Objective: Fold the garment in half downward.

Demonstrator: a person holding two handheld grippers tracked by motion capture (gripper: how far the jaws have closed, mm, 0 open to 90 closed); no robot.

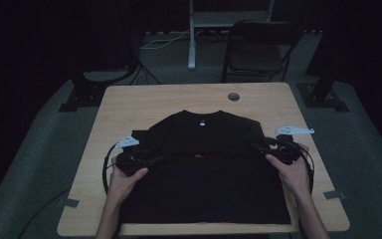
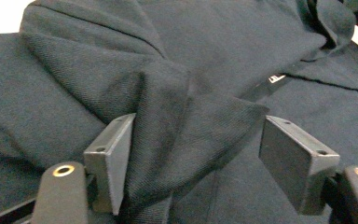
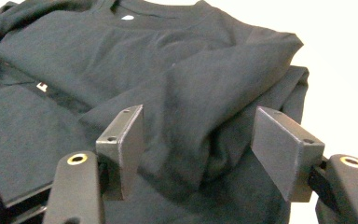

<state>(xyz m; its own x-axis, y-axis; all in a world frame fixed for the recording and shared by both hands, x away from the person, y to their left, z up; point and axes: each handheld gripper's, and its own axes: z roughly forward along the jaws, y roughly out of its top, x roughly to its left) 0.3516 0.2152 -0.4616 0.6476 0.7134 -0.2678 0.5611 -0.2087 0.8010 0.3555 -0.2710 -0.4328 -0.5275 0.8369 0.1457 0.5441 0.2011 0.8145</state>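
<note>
Left gripper view: our left gripper (image 2: 193, 161) stands with jaws spread wide around a raised fold of the black shirt (image 2: 177, 98), cloth against the left jaw, clear of the right; our right gripper (image 3: 196, 151) is likewise unclenched, a sleeve fold lying between its jaws. High view: the shirt (image 1: 204, 169) lies flat at mid-table (image 1: 129, 99), collar away from us, hem near us, grippers at its two side edges. We judge it light, soft and limp, best pinched at bunched folds or hemmed edges.

A light wooden table (image 1: 129, 107) carries a black sweatshirt (image 1: 204, 169) spread across it.
</note>
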